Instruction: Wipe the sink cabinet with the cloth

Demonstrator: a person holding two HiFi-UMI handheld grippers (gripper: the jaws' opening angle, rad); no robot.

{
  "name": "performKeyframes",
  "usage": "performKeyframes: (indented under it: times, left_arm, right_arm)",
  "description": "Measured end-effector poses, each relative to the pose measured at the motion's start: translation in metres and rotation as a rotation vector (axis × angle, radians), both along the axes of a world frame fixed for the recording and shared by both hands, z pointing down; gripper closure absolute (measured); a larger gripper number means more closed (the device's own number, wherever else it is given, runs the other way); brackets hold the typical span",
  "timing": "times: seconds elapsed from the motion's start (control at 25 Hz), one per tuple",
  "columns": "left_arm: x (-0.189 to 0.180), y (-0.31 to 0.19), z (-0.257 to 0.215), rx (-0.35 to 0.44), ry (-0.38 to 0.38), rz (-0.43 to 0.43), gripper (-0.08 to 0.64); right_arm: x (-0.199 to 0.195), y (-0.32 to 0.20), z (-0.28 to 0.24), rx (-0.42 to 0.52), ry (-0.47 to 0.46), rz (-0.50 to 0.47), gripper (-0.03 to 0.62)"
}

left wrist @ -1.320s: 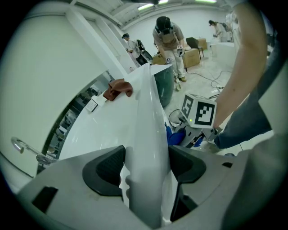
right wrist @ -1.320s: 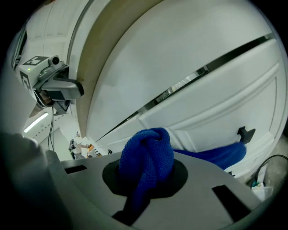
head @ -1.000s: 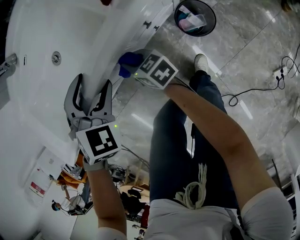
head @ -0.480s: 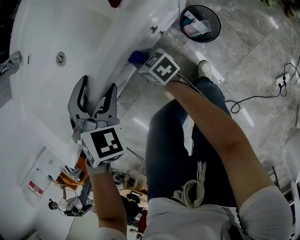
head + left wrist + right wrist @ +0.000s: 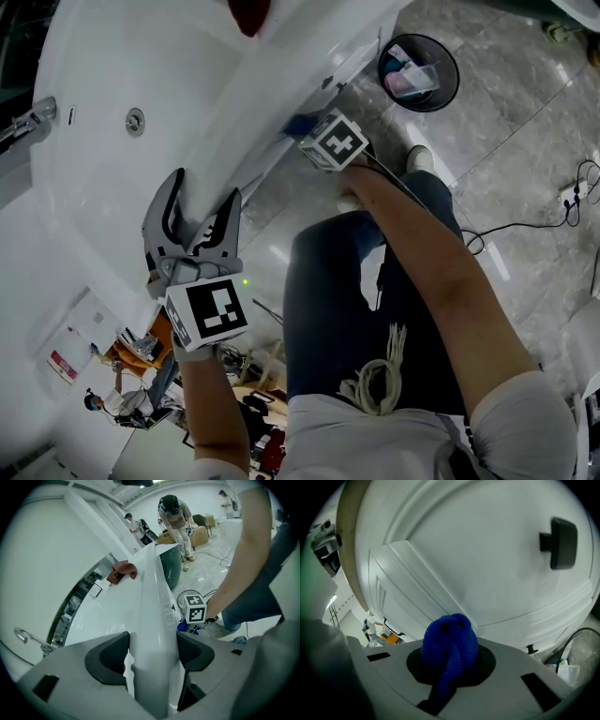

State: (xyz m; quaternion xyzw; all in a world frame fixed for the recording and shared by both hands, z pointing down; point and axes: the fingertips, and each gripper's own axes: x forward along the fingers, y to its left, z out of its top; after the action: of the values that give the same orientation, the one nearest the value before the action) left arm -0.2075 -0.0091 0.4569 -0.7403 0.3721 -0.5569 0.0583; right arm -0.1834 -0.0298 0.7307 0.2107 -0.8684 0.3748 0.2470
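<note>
The white sink cabinet runs diagonally through the head view, under the white counter. My right gripper is shut on a bunched blue cloth and holds it against the cabinet front. In the right gripper view the blue cloth sits between the jaws of the right gripper, facing a panelled door with a black handle. My left gripper is open. Its jaws straddle the counter's front rim, also seen in the left gripper view.
A dark red cloth lies on the counter's far end. A drain and a faucet mark the basin. A black waste bin stands on the marble floor, with cables to the right. People stand far off.
My right gripper has slid the blue cloth along the cabinet front toward the black handles. The left gripper stays astride the counter rim.
</note>
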Motion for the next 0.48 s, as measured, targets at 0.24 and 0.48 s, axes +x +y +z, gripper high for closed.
performKeyframes:
  times: [0.24,0.48]
  left_arm:
    - [0.001,-0.002,-0.001,-0.002,-0.011,0.006,0.265]
    - [-0.002,-0.002,0.001,-0.013,-0.013,-0.007,0.262]
  right_arm:
    - [0.02,-0.015,0.031,-0.022,0.035,0.025,0.555]
    - [0.046,-0.032,0.044,-0.042,0.056,0.07,0.555]
